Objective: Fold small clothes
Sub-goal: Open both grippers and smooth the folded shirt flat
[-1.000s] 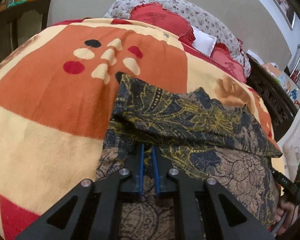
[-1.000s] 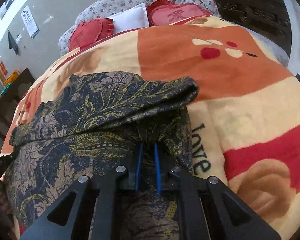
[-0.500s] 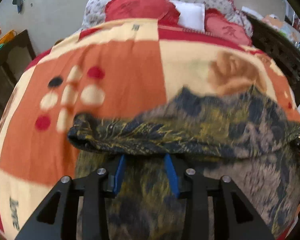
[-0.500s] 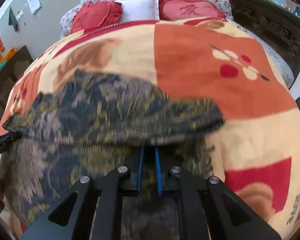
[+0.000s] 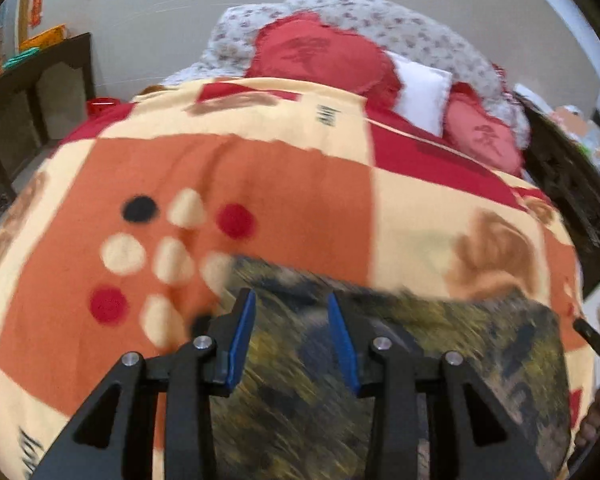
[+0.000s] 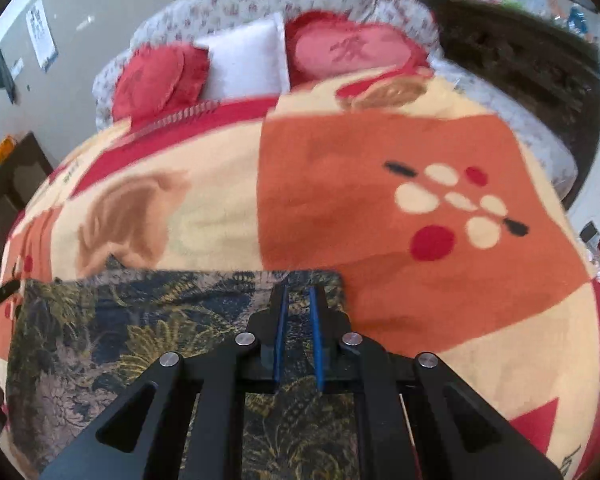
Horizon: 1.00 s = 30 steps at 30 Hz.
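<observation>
A dark blue and gold patterned garment (image 6: 140, 340) lies folded flat on the orange and cream blanket (image 6: 380, 200). In the left wrist view the garment (image 5: 480, 352) is blurred. My left gripper (image 5: 291, 308) is open above the garment's far left corner, with nothing between its blue pads. My right gripper (image 6: 298, 300) sits over the garment's far right corner with its pads a narrow gap apart; I cannot tell whether cloth is pinched between them.
Red cushions (image 5: 320, 56) and a white pillow (image 6: 244, 60) lie at the head of the bed. A dark wooden cabinet (image 5: 32, 96) stands at the left. A dark carved bed frame (image 6: 520, 68) runs along the right side.
Both grippers carried the folded edge forward and laid the garment flat. The left gripper opened and let go of the cloth. The right pads have parted slightly.
</observation>
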Available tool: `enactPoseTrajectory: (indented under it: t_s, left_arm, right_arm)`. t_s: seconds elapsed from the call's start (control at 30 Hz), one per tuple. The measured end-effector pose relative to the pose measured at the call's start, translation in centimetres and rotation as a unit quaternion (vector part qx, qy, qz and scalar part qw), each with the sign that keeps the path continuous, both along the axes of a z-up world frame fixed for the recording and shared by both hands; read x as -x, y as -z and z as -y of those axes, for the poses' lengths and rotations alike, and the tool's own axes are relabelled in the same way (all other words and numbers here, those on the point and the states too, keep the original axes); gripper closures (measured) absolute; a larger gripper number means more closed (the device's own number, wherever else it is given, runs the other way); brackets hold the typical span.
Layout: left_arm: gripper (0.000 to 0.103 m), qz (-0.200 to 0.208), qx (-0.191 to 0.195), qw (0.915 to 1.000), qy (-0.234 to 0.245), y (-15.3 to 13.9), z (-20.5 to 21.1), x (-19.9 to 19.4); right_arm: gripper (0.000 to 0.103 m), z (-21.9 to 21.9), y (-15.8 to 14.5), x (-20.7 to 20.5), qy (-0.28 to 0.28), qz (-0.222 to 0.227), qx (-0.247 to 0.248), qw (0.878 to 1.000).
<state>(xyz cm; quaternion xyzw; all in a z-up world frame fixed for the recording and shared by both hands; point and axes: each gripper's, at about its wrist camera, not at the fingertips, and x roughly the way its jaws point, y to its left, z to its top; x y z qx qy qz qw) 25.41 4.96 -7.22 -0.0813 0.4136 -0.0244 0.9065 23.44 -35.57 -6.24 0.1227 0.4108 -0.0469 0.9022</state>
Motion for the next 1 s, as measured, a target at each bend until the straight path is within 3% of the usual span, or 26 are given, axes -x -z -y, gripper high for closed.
enactPoseTrajectory:
  t_s: [0.1,0.27,0.33,0.7,0.83,0.9,1.0]
  left_arm:
    - [0.063,0.001,0.015,0.9996,0.024,0.8,2.9,1.6]
    - [0.055,-0.011,-0.05,0.9984,0.026,4.5,6.1,2.0]
    - [0.055,-0.001,-0.039,0.999,0.022,4.8,5.9,2.3]
    - [0.053,-0.006,-0.005,0.9998,0.016,5.2,5.0,1.6]
    - [0.053,-0.027,0.012,0.9988,0.04,4.5,3.6,1.6]
    - [0.053,-0.026,0.027,0.9986,0.037,3.1,1.5,2.9]
    - [0.034,-0.005,0.03,0.9995,0.006,1.0,-1.8,5.8]
  right_arm:
    - [0.091,-2.9,-1.0,0.8,-0.022,0.03,0.011,0.999]
    - [0.091,-6.4,1.5,-0.3,-0.05,0.014,0.051,0.997]
    - [0.091,-5.9,3.5,-0.1,-0.043,0.008,0.034,0.998]
    - [0.091,-4.0,4.7,-0.7,-0.046,0.016,-0.022,0.999]
    - [0.09,-5.1,2.9,-0.6,-0.054,-0.022,0.021,0.998]
    - [0.089,-5.9,0.6,1.3,-0.052,-0.008,0.049,0.997]
    - [0.085,-7.3,-1.3,5.2,-0.072,0.032,0.048,0.996]
